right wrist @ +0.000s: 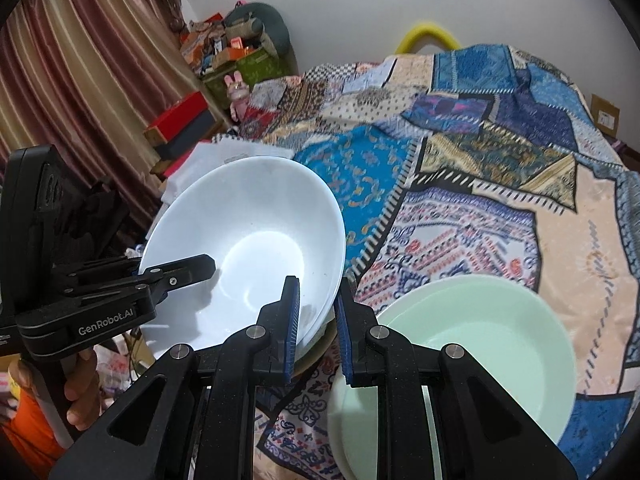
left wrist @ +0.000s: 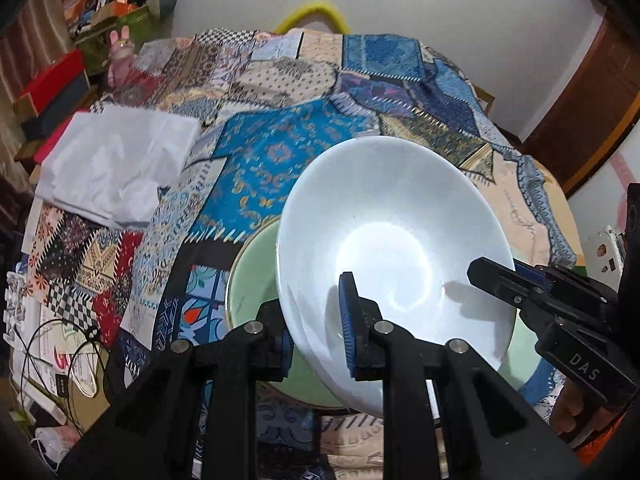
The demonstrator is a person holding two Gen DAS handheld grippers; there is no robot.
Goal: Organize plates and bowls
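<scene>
A white bowl point(left wrist: 392, 216) hangs tilted over the patchwork-covered table point(left wrist: 276, 152), carried by both grippers. My left gripper point(left wrist: 312, 300) is shut on its near rim, one finger inside the bowl and one outside. My right gripper point(left wrist: 492, 276) comes in from the right and clamps the opposite rim. The right wrist view shows the same bowl point(right wrist: 248, 220), with my right gripper point(right wrist: 317, 284) shut on its rim and the left gripper point(right wrist: 180, 272) holding the far side. A pale green dish point(left wrist: 252, 276) with a gold edge lies under the bowl.
A stack of pale green dishes point(right wrist: 480, 340) sits on the cloth at the lower right. A white folded sheet point(left wrist: 116, 160) lies at the table's left. Cables and papers point(left wrist: 60, 352) clutter the left edge. Boxes point(right wrist: 180, 120) and curtains stand beyond. A person's hand point(right wrist: 80, 392) grips the left handle.
</scene>
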